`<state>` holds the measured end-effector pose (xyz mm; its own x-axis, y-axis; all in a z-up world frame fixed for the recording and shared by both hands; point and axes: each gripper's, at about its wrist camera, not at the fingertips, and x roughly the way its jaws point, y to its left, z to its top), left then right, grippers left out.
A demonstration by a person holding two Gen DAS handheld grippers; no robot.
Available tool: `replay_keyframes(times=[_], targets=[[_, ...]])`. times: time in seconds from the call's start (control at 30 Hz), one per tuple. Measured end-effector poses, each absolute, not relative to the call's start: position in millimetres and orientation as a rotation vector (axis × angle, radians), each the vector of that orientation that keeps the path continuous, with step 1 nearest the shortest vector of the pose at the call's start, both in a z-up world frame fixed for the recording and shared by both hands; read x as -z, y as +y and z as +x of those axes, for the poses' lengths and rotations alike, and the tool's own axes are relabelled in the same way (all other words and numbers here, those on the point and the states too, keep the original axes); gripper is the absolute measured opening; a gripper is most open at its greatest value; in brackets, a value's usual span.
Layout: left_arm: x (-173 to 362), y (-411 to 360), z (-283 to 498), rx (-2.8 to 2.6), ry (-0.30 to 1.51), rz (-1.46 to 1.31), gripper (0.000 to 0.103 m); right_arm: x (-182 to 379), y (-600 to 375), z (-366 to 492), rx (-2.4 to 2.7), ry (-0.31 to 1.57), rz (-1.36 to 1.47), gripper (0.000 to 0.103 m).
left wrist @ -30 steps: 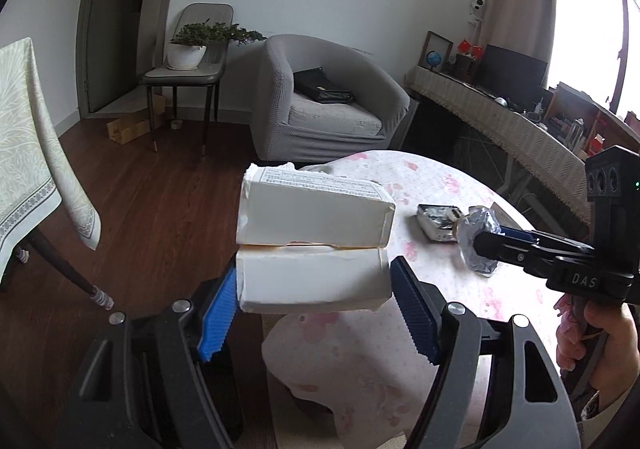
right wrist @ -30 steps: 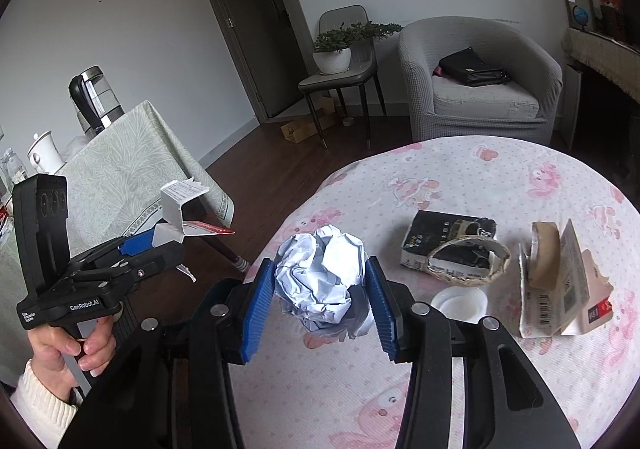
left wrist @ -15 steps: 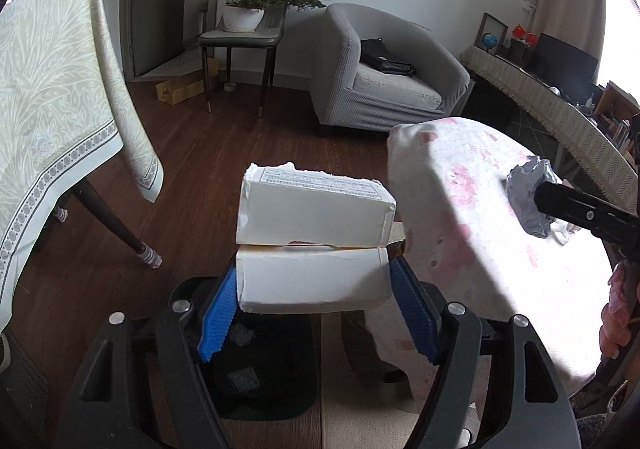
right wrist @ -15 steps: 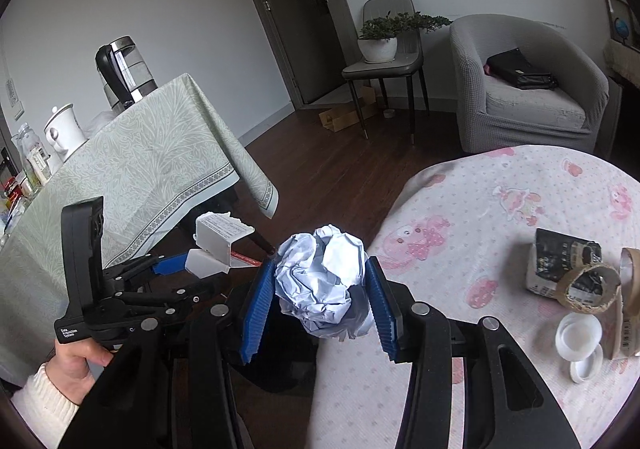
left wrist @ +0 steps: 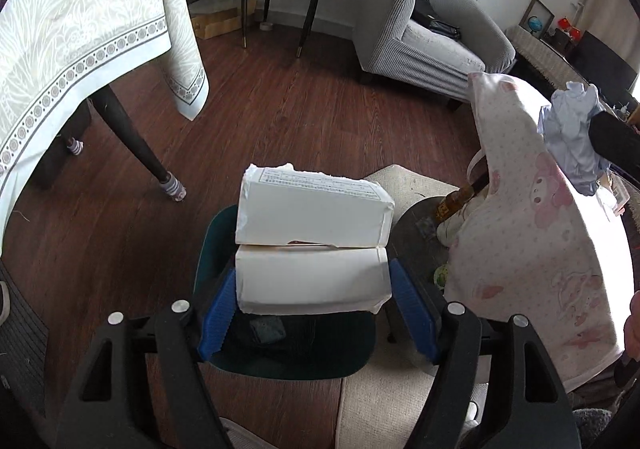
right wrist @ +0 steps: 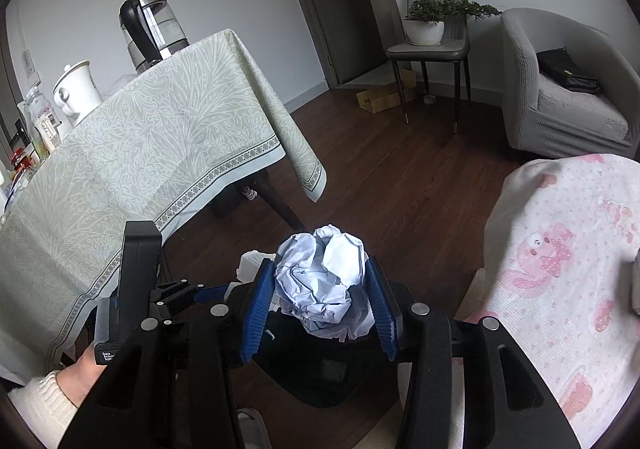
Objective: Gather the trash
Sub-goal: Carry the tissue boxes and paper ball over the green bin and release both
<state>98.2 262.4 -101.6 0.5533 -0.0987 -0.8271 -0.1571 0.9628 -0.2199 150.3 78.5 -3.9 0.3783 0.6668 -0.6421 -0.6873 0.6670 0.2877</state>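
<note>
The left gripper (left wrist: 312,291) is clamped at a middling width on a torn white cardboard carton (left wrist: 312,245); its lower half is pressed between the blue ribbed pads (left wrist: 410,307) while the upper half, with a printed label on top, juts forward. The carton is held directly above a dark green plastic waste bin (left wrist: 288,353) standing on the dark wooden floor (left wrist: 280,117), with a small grey scrap seen inside the bin.

The right gripper (right wrist: 322,299) is closed, somewhat narrower, on a crumpled ball of pale bluish-white paper (right wrist: 322,285), which bulges above both blue pads. It is held over the same bin (right wrist: 320,377), whose dark opening is seen just under the ball. In the left wrist view the ball (left wrist: 572,137) appears at the right edge, higher than the carton.

To the right of the bin the edge of a round table draped in a white cloth with pink cartoon prints (left wrist: 536,249) hangs close by. To the left, a table under a pale green patterned cloth (right wrist: 140,153) overhangs, its dark leg (left wrist: 132,137) set near the bin. Between the two tables a stretch of open floor runs back to a grey upholstered armchair (left wrist: 432,37) and a grey chair bearing a potted plant (right wrist: 432,29). A beige mat (left wrist: 384,405) lies under the bin's right side.
</note>
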Motion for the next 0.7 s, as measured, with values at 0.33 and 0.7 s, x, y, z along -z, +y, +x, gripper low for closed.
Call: replay_keyframes(times=[0.33,0.7], targets=[[110,283,86,-0.055,1.022,-0.285,0.085,18,113,153,-0.872,0.835,-0.052,0.047],[83,311,57,-0.089,0.913,-0.307,0.078,53,149,158,-0.857,0.916,-0.082,0.047]])
